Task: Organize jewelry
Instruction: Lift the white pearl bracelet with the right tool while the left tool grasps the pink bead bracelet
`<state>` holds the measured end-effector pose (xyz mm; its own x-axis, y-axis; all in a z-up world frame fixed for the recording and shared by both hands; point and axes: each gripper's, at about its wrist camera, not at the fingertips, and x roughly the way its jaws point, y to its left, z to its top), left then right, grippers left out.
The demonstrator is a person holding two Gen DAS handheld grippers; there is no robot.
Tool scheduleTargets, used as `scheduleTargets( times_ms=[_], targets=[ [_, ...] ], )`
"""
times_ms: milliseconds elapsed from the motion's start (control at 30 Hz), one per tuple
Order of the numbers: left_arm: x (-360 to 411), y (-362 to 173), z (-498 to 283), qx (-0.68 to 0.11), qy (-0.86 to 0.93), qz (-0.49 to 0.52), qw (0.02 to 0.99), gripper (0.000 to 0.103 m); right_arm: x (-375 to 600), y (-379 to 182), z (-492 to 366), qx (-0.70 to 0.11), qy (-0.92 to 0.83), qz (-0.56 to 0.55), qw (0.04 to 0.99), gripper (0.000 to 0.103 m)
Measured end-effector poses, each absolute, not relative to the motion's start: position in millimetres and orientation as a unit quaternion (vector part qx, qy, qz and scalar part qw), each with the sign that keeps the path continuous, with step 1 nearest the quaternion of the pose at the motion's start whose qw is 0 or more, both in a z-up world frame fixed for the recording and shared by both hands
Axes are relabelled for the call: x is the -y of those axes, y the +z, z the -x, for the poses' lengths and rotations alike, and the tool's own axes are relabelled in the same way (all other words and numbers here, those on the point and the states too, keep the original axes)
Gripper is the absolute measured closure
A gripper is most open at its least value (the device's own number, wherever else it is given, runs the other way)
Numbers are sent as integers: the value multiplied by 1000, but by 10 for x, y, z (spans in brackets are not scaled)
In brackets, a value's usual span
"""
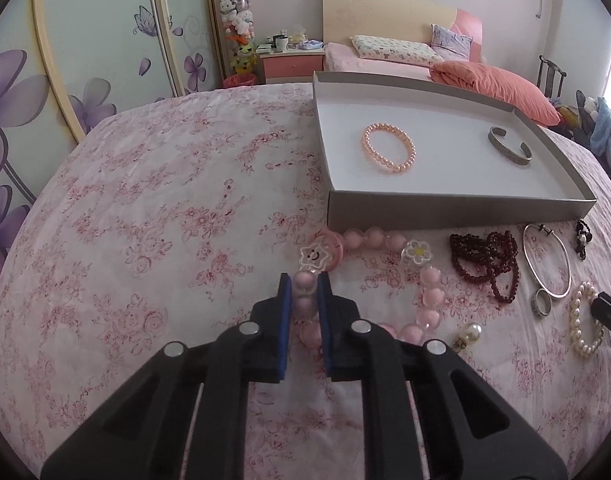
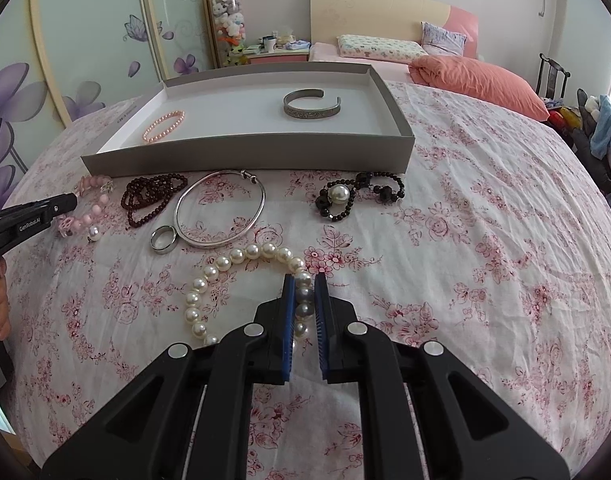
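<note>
My left gripper (image 1: 305, 284) is shut on the big pink bead bracelet (image 1: 429, 296), which lies on the floral cloth with a star charm (image 1: 315, 258) and a flower charm (image 1: 417, 252). My right gripper (image 2: 304, 284) is shut on the white pearl bracelet (image 2: 233, 258), also lying on the cloth. The grey tray (image 1: 457, 206) (image 2: 245, 162) holds a small peach pearl bracelet (image 1: 389, 148) (image 2: 164, 124) and a silver cuff (image 1: 509, 146) (image 2: 311, 106).
On the cloth in front of the tray lie a dark red bead bracelet (image 2: 153, 196), a thin silver bangle (image 2: 221, 208), a silver ring (image 2: 164, 240), a black bead bracelet with a pearl (image 2: 357, 194) and a pearl earring (image 1: 467, 334). A bed stands behind.
</note>
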<state>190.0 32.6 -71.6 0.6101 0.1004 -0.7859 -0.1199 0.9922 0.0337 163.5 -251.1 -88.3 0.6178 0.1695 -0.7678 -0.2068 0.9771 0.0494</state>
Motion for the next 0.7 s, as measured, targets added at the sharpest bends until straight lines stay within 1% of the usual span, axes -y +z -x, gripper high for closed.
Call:
scheduleTargets(
  times_ms=[200,700],
  targets=[
    [-394,-670,-1778,-433,54,27,899,89,2521,-867,-1622,-422,109,11,900,92],
    [-413,-214,-1338,-348,-12,98,932,89,2586,-545,-1530,-356,146,-41,922,92]
  ],
)
